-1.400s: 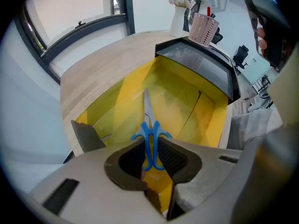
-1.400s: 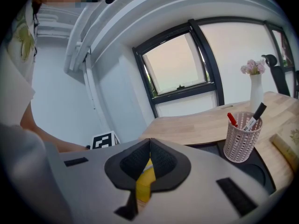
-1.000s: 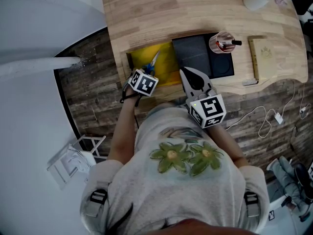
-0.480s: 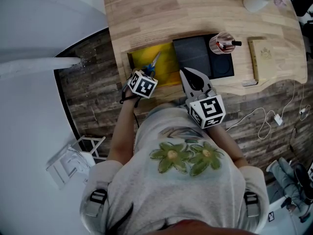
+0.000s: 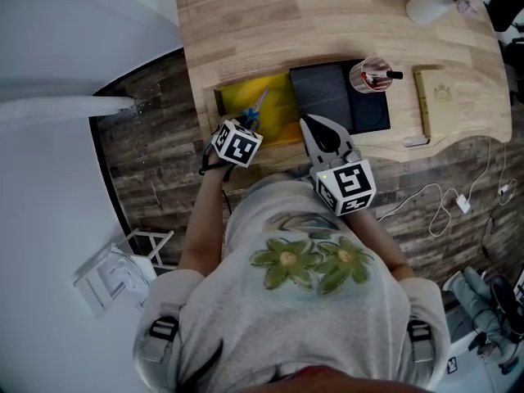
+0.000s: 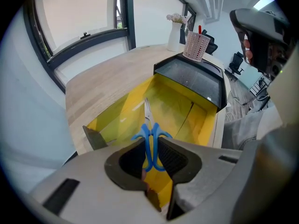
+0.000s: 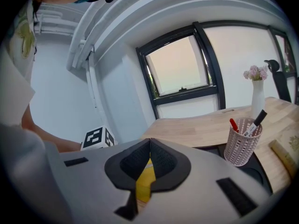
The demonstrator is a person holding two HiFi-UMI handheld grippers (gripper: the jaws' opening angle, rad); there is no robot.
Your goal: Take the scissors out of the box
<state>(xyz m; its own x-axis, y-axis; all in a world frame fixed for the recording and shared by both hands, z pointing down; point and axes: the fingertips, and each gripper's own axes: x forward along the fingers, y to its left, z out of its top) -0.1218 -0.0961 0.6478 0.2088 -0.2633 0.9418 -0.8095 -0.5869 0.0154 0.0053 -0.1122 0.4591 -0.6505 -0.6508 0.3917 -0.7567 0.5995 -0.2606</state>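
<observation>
At the near edge of the bench (image 5: 270, 23), toward its left corner, the left gripper (image 6: 150, 149) has its jaws closed on the blue handles of the scissors (image 6: 151, 129). The loops sit pinched between the two pads, their wider tops showing just past the jaw tips. The scissors lie straight ahead of these jaws with their long axis in line with the gripper: handles nearest, blades pointing away toward the far edge. They are low inside the yellow box (image 6: 187, 111), and no view shows whether they rest on its floor or are just off it.

The right gripper (image 7: 149, 143) hangs over the near edge further right, jaws together at the tips and holding nothing, so the left hand is plainly the nearer one. The coming move probably calls for a lift straight up before any pull back toward the near edge — the blades have to clear the box's near wall.

The open box shows nothing in it but the scissors. Touching its right side is a black lid (image 5: 327, 88), lying flat. A mesh pen cup (image 5: 370, 74) holding a red and a black pen appears to stand at the lid's far right corner. A tan book (image 5: 434, 97) lies toward the right edge, and a white vase (image 5: 430, 2) stands at the far right corner.
</observation>
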